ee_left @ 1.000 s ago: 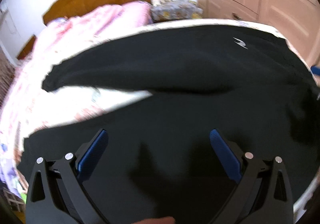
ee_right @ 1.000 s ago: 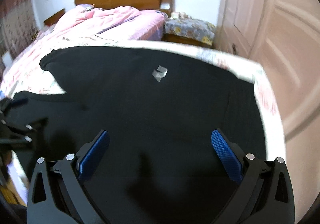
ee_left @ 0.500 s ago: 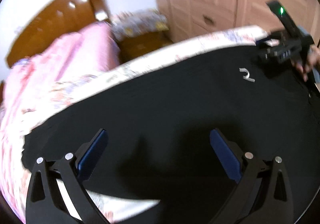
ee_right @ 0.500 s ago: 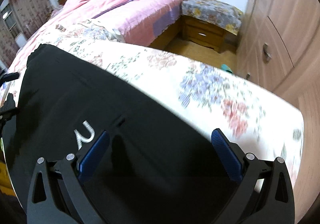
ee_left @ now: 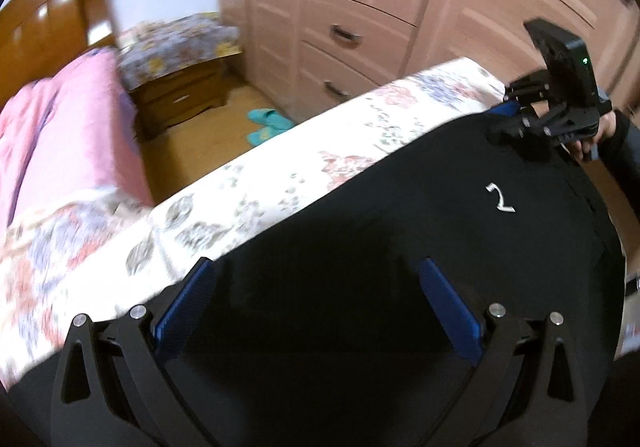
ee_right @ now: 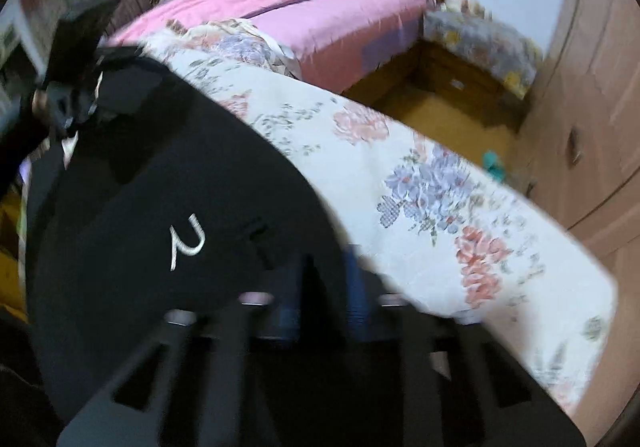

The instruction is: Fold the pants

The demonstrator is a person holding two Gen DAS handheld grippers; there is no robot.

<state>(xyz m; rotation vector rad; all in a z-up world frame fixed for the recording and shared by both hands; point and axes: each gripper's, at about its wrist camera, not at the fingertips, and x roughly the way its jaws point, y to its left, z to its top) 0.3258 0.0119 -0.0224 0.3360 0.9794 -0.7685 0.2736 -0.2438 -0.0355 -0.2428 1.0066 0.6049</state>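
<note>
On the floral bedsheet | black pants lie flat, logo up | my right gripper, spread half a second ago, now pinches their edge; left gripper stays spread above them | fold starting

A home bedroom is showing here: a bed under a pink quilt is sitting beside a wooden nightstand, with a tall wardrobe standing just past the nightstand and teal slippers lying before it.
</note>
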